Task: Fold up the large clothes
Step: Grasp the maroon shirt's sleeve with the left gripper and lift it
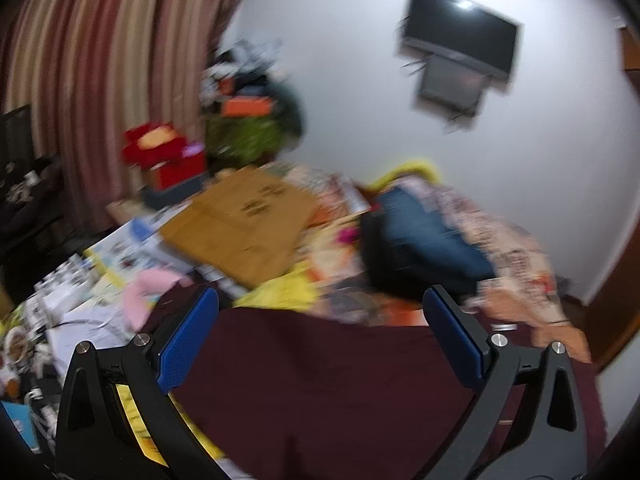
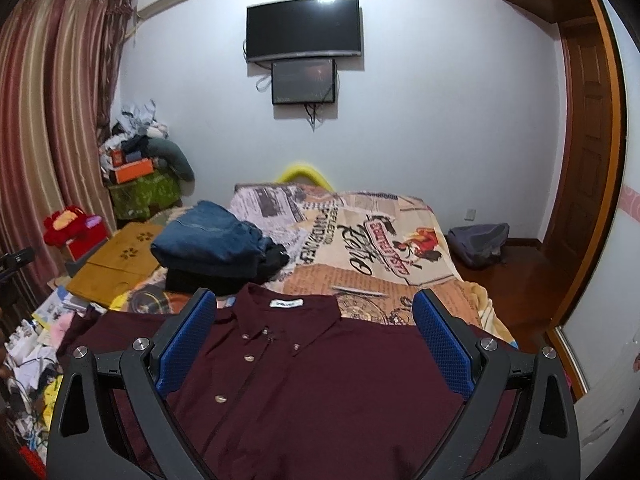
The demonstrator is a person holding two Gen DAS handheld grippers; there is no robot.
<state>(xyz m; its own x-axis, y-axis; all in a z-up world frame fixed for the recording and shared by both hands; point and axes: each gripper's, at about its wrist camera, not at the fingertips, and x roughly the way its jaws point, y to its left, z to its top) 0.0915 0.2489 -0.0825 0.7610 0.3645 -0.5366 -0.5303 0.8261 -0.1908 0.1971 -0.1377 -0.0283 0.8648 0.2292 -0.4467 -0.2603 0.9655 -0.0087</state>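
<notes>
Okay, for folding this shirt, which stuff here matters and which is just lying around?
For the job:
maroon shirt, spread flat on the bed
left tool, open
right tool, open
bedspread, the work surface

Lying about:
folded jeans
wooden board
backpack
TV
papers on the floor
red toy

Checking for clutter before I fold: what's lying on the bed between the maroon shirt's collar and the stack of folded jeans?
Nothing: in the right wrist view the maroon shirt collar nearly meets the folded jeans stack's dark bottom garment.
</notes>
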